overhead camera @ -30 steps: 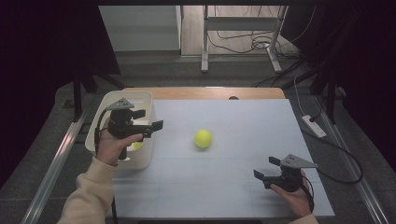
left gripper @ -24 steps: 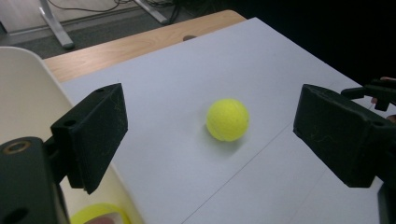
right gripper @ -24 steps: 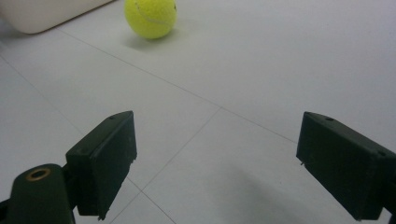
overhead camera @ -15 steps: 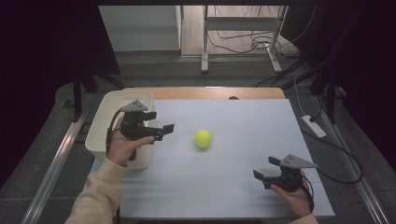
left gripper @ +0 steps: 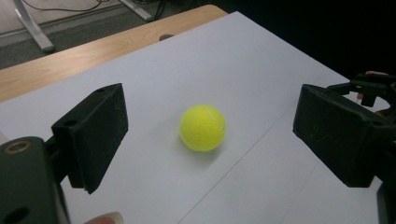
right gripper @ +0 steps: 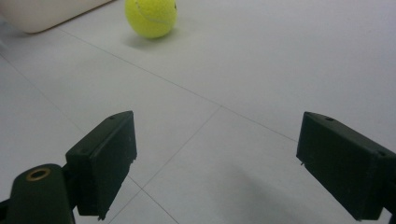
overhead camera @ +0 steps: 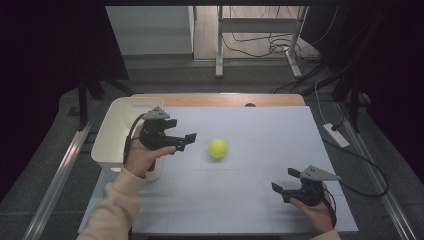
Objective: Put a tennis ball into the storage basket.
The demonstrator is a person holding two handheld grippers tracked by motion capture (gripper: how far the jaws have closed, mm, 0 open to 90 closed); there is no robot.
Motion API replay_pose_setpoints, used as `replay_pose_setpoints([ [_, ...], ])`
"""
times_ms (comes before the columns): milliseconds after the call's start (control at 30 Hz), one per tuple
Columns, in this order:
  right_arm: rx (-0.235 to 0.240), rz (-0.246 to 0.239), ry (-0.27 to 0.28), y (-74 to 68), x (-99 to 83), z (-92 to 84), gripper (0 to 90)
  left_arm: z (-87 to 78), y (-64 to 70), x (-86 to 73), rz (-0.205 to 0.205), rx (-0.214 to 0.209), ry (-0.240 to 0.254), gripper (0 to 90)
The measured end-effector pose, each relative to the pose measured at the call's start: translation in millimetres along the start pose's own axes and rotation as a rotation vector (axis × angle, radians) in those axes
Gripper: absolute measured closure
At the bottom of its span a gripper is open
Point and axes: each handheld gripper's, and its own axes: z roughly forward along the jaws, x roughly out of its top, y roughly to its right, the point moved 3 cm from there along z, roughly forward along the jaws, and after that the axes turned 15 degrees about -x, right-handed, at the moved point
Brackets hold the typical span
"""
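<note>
1. High view: the left gripper (overhead camera: pixel 189 140) hovers just right of the white bin (overhead camera: pixel 116 131), jaws apart and empty, aimed at the tennis ball (overhead camera: pixel 217 148) lying mid-table on the white table top (overhead camera: pixel 260 200). The right gripper (overhead camera: pixel 286 183) sits near the table's near right corner, jaws spread, nothing in them.
2. Left gripper view: the tennis ball (left gripper: pixel 202 128) lies ahead between the wide jaws, untouched.
3. Right gripper view: open jaws over bare table; the tennis ball (right gripper: pixel 150 17) far off, beside the bin (right gripper: pixel 42 13).
</note>
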Motion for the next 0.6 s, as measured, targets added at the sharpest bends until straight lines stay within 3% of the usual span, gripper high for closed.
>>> replay_pose_setpoints([
  [433, -0.001, 0.007, 0.001, 0.1, 0.5, 0.9, 12.1, 18.4, 6.7, 5.5, -0.008, -0.026, -0.021, 11.3],
  [533, -0.001, 0.008, 0.0, -0.5, 0.7, 1.0, 12.1, 23.3, 8.9, 7.2, 0.011, -0.005, -0.035, 11.2],
  [600, -0.002, 0.008, 0.001, -0.8, 1.0, 0.6, 12.1, 25.5, 9.3, 7.9, 0.01, -0.014, -0.038, 11.0],
])
